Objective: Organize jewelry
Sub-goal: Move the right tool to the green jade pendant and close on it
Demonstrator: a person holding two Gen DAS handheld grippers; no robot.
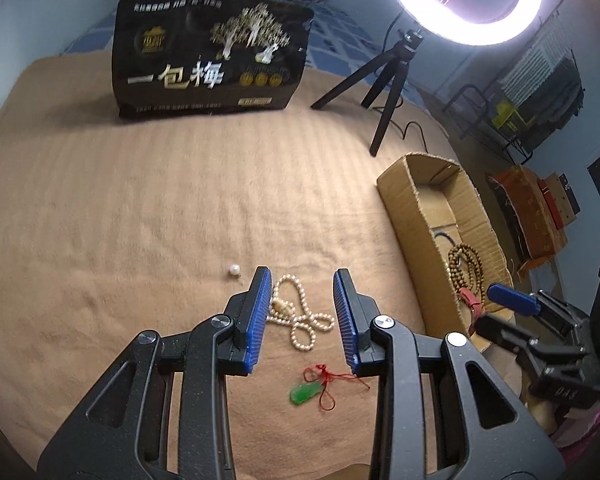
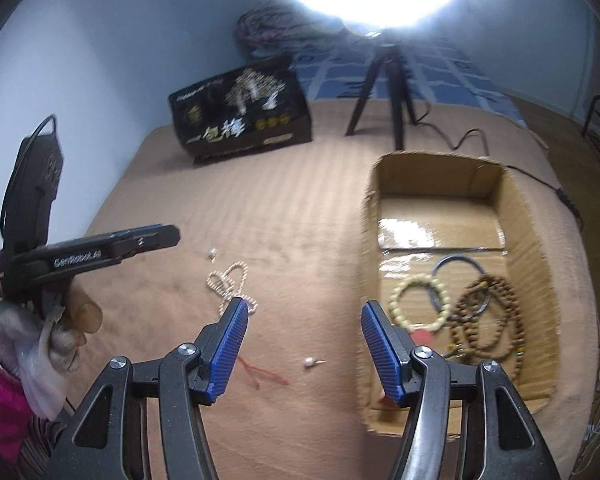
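A cream bead necklace (image 1: 296, 316) lies on the tan blanket, right in front of my open, empty left gripper (image 1: 301, 276); it also shows in the right wrist view (image 2: 230, 284). A green pendant on a red cord (image 1: 311, 390) lies under the left fingers. Two loose pearl pieces lie apart, one (image 1: 234, 269) to the left, another (image 2: 309, 362) near my right gripper (image 2: 303, 312), which is open and empty beside the cardboard box (image 2: 533, 240). The box holds a brown bead strand (image 2: 491, 316), a cream bracelet (image 2: 417, 300) and a dark bangle (image 2: 459, 280).
A black snack bag (image 1: 212, 60) stands at the back of the blanket. A ring light on a small black tripod (image 1: 383, 80) stands to its right, its cable trailing behind the box. The blanket edge drops off past the box on the right.
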